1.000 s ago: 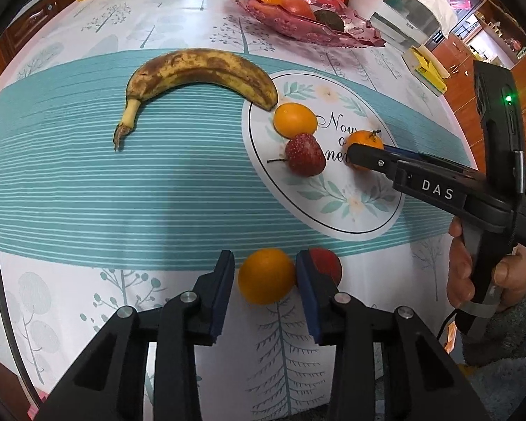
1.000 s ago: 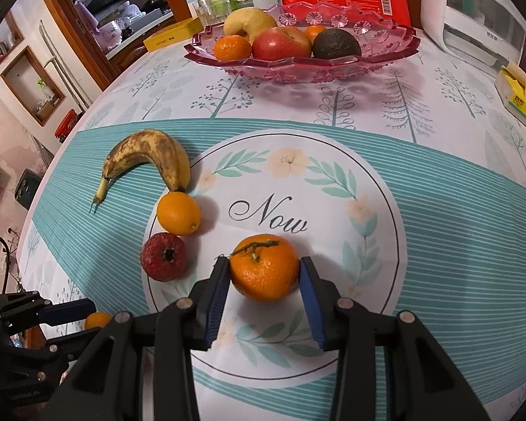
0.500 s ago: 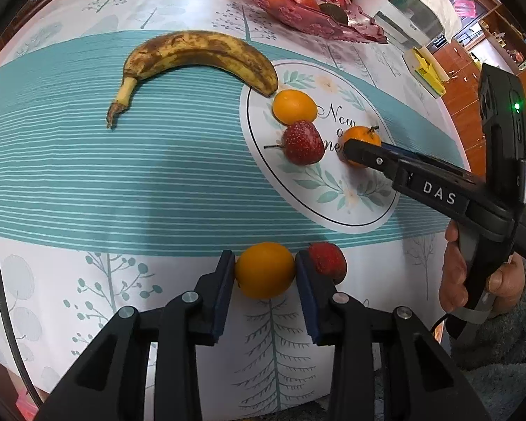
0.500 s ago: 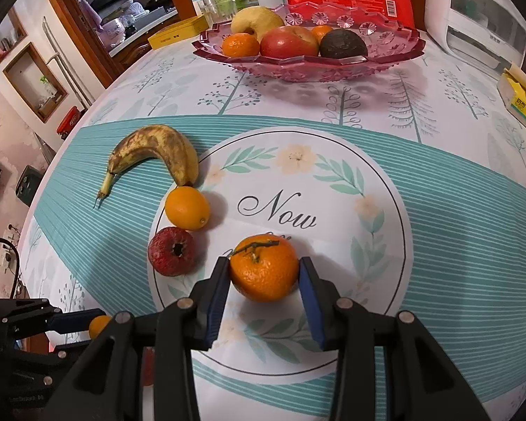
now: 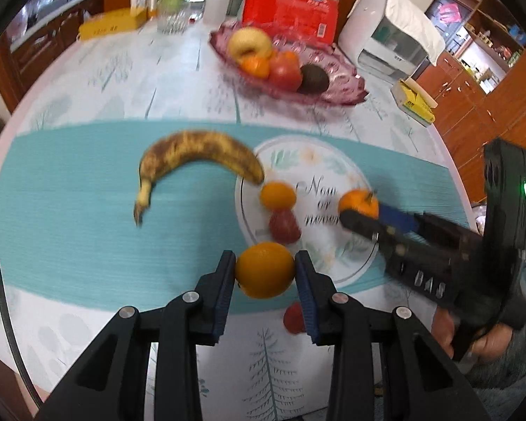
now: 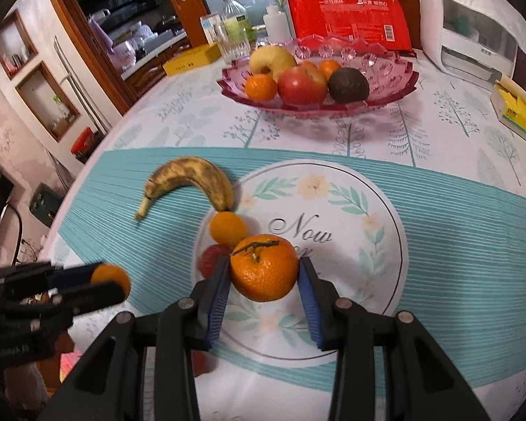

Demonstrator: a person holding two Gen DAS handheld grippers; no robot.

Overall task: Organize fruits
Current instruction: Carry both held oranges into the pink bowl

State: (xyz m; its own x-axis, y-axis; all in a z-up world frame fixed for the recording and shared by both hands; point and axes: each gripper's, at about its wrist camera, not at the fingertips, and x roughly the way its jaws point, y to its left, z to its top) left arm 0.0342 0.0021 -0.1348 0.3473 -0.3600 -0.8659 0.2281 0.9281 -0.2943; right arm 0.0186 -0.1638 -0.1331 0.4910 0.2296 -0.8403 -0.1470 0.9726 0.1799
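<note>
Carrying fruit in both hands: the left gripper (image 5: 264,273) pinches a smooth round orange (image 5: 265,269), the right gripper (image 6: 264,277) a stemmed tangerine (image 6: 264,267), both above the surface. The pink glass bowl (image 6: 378,100) is partly filled; a spotted banana (image 6: 193,179) and three small fruits wait.

Banana (image 6: 193,179) lies before the fruit bowl (image 6: 385,80).

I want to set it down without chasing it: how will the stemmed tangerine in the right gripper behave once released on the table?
The tangerine is round, so it will probably roll if released on the flat tablecloth. Its dimpled peel likely grips well between the right gripper fingers. It looks firm, though hard squeezing might bruise it.
</note>
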